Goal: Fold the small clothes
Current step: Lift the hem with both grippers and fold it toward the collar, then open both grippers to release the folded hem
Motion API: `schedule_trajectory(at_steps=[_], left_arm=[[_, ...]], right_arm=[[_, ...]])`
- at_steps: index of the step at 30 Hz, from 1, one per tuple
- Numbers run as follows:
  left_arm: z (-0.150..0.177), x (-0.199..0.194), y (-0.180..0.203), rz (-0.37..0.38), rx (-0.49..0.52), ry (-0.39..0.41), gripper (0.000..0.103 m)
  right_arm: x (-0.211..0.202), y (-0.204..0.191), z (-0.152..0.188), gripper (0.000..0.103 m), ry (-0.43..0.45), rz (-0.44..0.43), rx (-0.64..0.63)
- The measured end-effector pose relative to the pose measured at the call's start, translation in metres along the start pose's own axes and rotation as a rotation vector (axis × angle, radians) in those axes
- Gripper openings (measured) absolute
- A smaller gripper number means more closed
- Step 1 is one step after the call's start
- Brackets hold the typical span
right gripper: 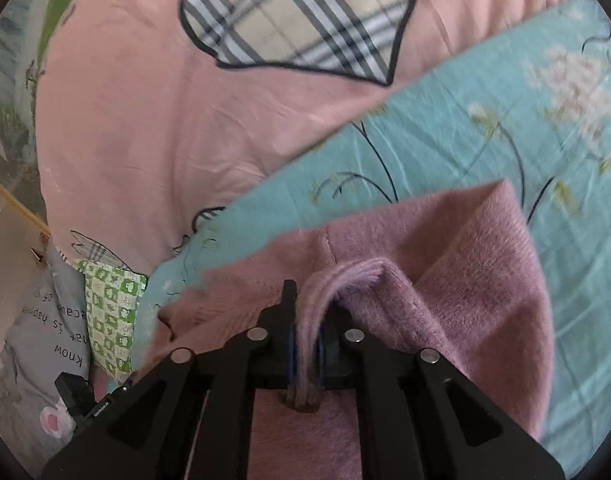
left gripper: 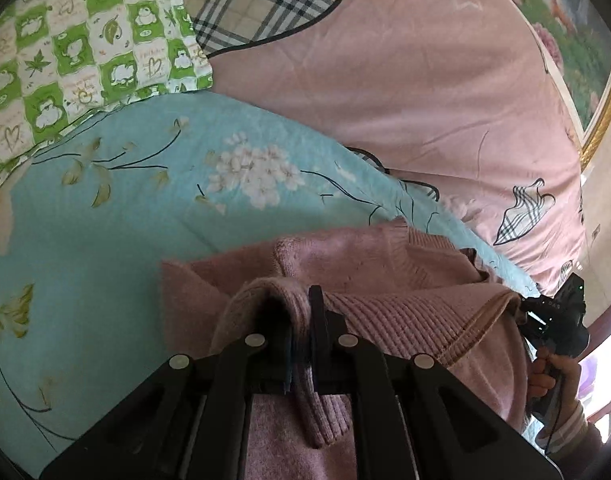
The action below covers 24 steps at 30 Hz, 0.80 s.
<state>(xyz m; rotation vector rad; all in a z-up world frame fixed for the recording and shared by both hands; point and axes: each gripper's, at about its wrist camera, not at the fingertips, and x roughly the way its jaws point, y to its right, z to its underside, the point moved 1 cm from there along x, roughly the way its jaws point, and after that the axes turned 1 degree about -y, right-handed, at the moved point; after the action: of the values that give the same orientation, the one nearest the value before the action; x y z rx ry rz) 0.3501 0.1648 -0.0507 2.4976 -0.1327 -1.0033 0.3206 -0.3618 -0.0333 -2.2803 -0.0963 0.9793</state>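
Observation:
A small pink knitted sweater (left gripper: 385, 272) lies on a turquoise floral bed cover (left gripper: 125, 220). My left gripper (left gripper: 301, 320) is shut on a ribbed edge of the sweater, which drapes over the fingers and hangs down between them. The right gripper and the hand holding it show at the right edge of the left wrist view (left gripper: 553, 320). In the right wrist view my right gripper (right gripper: 305, 320) is shut on a folded edge of the sweater (right gripper: 465, 280), lifted a little above the turquoise cover (right gripper: 465, 140).
A pink quilt with plaid patches (left gripper: 425, 80) lies beyond the turquoise cover. A green and white checked pillow (left gripper: 77, 48) is at the far left. A grey printed cloth (right gripper: 37, 360) and a framed picture (left gripper: 585, 60) are at the bed's edges.

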Motion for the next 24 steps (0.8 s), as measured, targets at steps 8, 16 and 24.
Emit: schedule_trajectory(at_steps=[8, 16, 24], left_arm=[[0.000, -0.046, 0.006, 0.003, 0.026, -0.004, 0.015], [0.052, -0.077, 0.058, 0.117, 0.150, -0.076, 0.021], [0.103, -0.030, 0.122, 0.236, 0.266, -0.259, 0.025]], right_arm=[[-0.046, 0.005, -0.006, 0.047, 0.080, 0.011, 0.017], [-0.095, -0.019, 0.033, 0.047, 0.086, -0.069, -0.115], [-0.060, -0.070, 0.098, 0.047, -0.183, -0.155, -0.389]])
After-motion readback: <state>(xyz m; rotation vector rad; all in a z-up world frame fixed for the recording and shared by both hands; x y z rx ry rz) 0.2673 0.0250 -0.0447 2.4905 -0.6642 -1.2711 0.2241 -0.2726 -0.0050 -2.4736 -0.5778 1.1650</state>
